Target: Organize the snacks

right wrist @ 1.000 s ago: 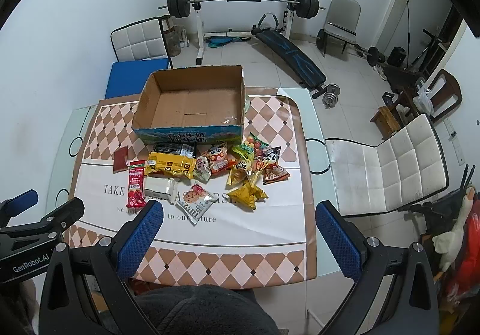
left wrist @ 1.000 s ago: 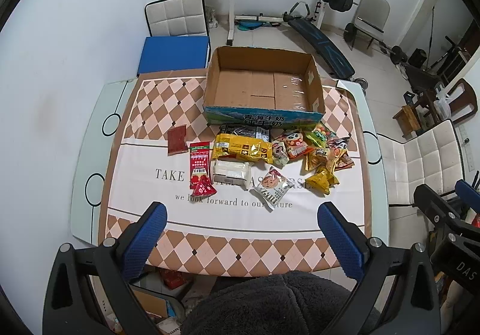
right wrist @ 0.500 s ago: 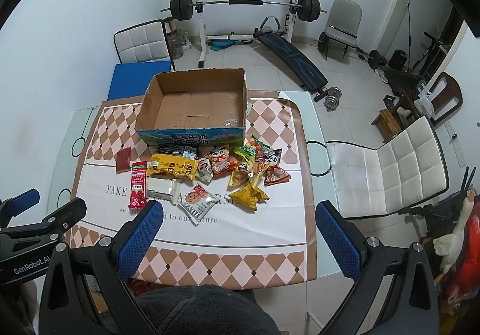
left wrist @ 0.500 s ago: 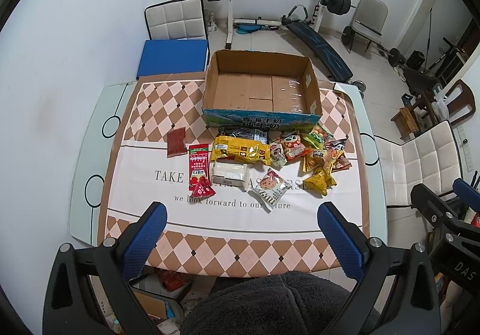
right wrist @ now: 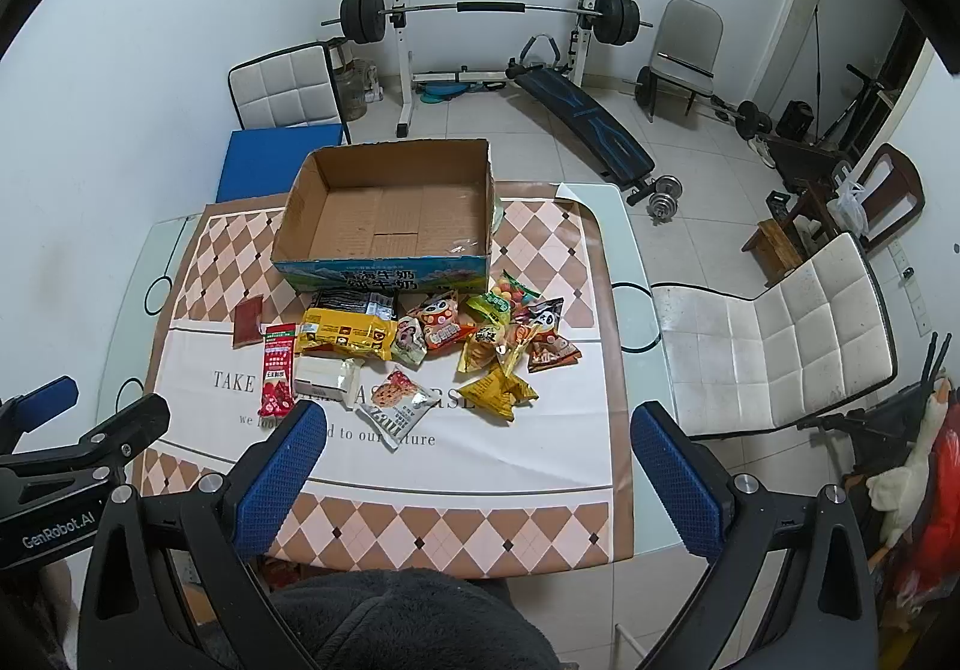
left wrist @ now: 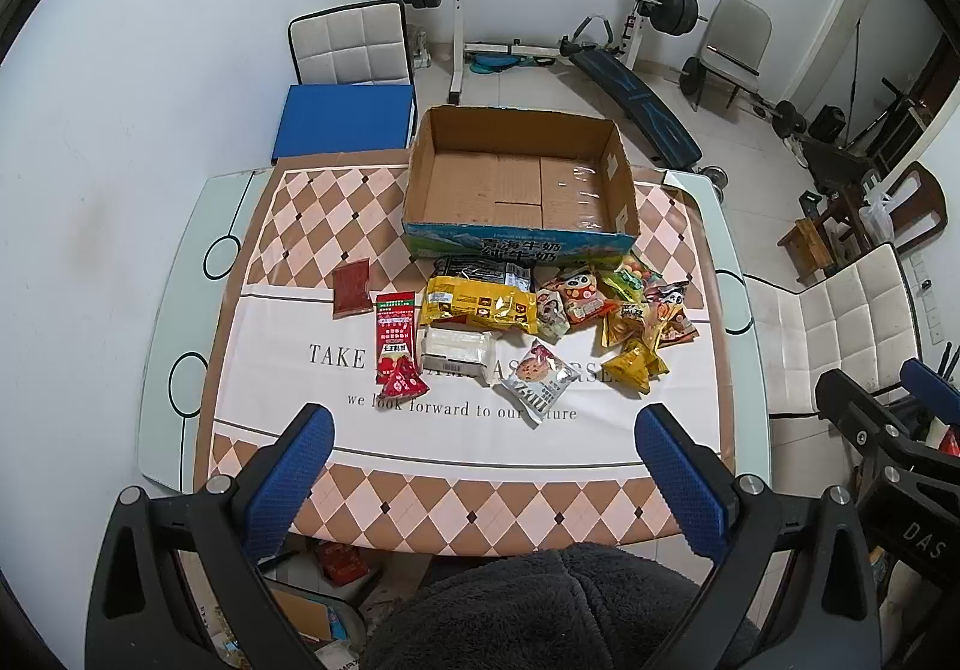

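Note:
An open, empty cardboard box (left wrist: 519, 178) (right wrist: 390, 208) stands at the far middle of the table. Several snack packets lie in front of it: a long yellow bag (left wrist: 477, 304) (right wrist: 345, 337), a red packet (left wrist: 395, 334) (right wrist: 277, 367), a white pack (left wrist: 457, 352), a silver cookie packet (left wrist: 536, 379) (right wrist: 396, 409), a yellow triangular packet (left wrist: 636, 367) (right wrist: 498, 391) and a brown sachet (left wrist: 352, 287). My left gripper (left wrist: 486, 481) and right gripper (right wrist: 477, 481) are both open and empty, held high above the table's near edge, apart from the snacks.
The table carries a checked cloth (left wrist: 468, 496) over a glass top. A white chair (right wrist: 774, 334) stands at the right, a chair with a blue cushion (left wrist: 345, 121) behind the table. A barbell rack (right wrist: 480, 10) and a sit-up bench stand on the far floor.
Both grippers have drifted slightly back and up from the table; the scene looks a little smaller and lower. No snack has moved. Both stay open.

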A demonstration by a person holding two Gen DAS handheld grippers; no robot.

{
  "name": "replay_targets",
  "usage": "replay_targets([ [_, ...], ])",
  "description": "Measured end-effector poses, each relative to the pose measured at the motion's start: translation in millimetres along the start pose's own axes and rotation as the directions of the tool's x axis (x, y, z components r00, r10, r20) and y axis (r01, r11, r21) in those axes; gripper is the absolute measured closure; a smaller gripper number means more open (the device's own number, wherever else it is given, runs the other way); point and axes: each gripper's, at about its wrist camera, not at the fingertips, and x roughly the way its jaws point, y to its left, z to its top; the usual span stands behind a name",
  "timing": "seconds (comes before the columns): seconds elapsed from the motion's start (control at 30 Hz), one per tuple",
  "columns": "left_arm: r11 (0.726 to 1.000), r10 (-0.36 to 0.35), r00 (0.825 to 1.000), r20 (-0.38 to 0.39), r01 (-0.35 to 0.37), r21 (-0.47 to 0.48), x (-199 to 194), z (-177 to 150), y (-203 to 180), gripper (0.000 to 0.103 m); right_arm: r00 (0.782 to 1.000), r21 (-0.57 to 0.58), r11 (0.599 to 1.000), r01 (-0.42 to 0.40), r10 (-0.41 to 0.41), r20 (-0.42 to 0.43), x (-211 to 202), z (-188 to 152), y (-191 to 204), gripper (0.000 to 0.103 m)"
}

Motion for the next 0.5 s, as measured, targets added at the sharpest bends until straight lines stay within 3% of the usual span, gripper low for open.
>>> replay_targets([
  [0.5,1.0,-0.002,1.0,0.004,0.002,-0.005,2.4,-6.2,4.8,0.0,1.0,0.001,1.0,-0.001,0.001,0.004,0.4,-1.5,-1.4,0.0],
])
